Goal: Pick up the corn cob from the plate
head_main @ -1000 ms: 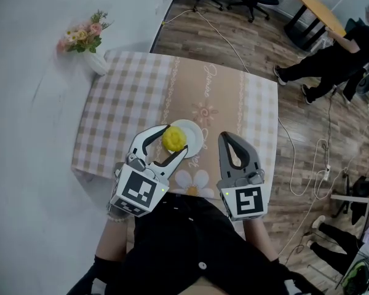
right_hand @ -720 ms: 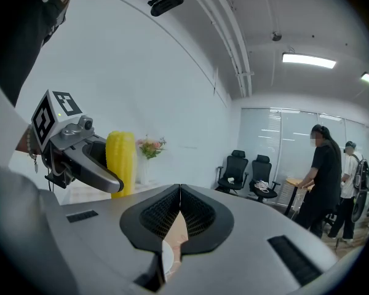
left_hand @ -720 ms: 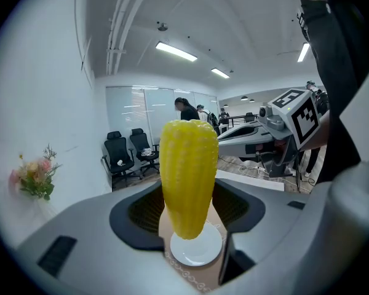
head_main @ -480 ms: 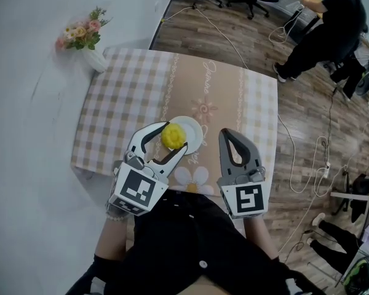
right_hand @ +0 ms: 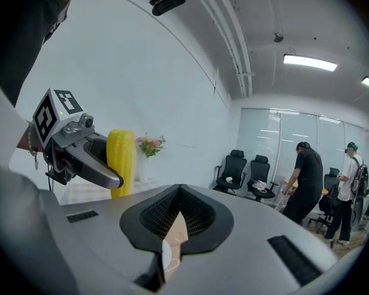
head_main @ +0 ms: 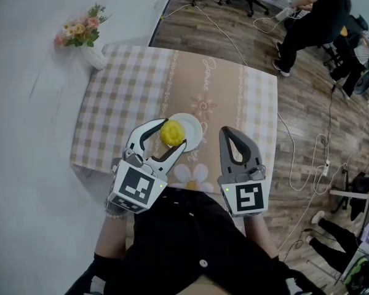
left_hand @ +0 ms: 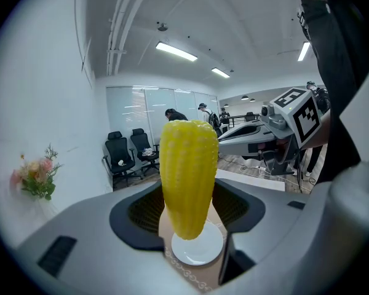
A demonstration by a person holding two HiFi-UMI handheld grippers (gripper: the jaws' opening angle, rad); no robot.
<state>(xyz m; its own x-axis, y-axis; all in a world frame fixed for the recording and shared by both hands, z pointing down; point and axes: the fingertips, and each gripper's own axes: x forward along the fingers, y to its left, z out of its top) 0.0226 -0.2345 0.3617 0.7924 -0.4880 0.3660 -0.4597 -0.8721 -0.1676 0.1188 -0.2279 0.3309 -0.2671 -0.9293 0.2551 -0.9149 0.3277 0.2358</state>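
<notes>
- Table [head_main: 111,109]: carries a checked cloth with a plain tan strip down its middle. The plate stands on this strip near the person's edge.
- Left gripper [head_main: 175,134]: the jaws are clamped on the corn cob, one pad on each side. In the left gripper view the cob stands upright between them, and most of its length rises above the pads.
- Right gripper [head_main: 226,134]: the jaws are shut with nothing between them. It hangs just beside the plate and touches neither plate nor cob.
- Plate [head_main: 195,128]: white, round and bare. In the left gripper view it lies below the cob's lower end with a visible gap, so the cob appears clear of it.
- Corn cob [left_hand: 187,177]: yellow, rounded and tapered at the end.
  - Handling, as a judgement: it is probably light and stiff, so moderate pressure should do.
  - The kernel rows give the pads some purchase, but the round body can pivot or roll in a two-point hold.
  - The hold sits low on the cob. The tall free end is likely to tip if the gripper swings.
  - A hold across the thick middle, square to the long axis, is the safer choice.
</notes>
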